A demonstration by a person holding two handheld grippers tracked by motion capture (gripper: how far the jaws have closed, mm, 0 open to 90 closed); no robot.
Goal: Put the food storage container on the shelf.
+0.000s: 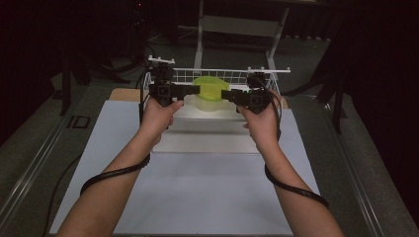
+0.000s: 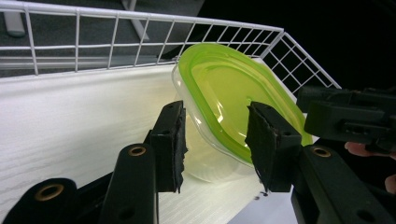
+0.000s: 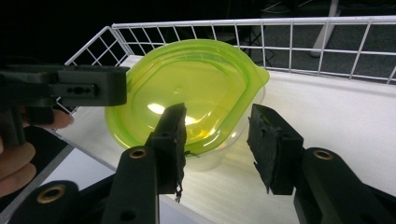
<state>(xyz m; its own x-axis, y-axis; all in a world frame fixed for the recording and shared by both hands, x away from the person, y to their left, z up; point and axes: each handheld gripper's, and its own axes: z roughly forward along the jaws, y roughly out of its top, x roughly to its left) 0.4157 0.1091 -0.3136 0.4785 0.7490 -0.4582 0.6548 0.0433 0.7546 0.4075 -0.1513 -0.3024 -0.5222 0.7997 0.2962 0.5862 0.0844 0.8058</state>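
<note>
A clear container with a lime-green lid (image 1: pixel 208 89) stands on a white board (image 1: pixel 207 140) at the back of the table, inside a white wire rack (image 1: pixel 184 74). My left gripper (image 1: pixel 195 90) points at it from the left and my right gripper (image 1: pixel 225 94) from the right, both jaw sets reaching its sides. In the left gripper view the container (image 2: pixel 224 88) lies just beyond the open left gripper (image 2: pixel 215 119), and the right gripper (image 2: pixel 348 119) sits past it. In the right gripper view the lid (image 3: pixel 187 93) shows between the jaws of the open right gripper (image 3: pixel 217 121), with the left gripper (image 3: pixel 65 88) opposite.
The wire rack's walls (image 2: pixel 140 32) (image 3: pixel 280 32) fence the back and sides of the board. A pale sheet (image 1: pixel 197 192) covers the table toward the person. Cables loop around both forearms. A white table frame (image 1: pixel 239 24) stands behind in the dark room.
</note>
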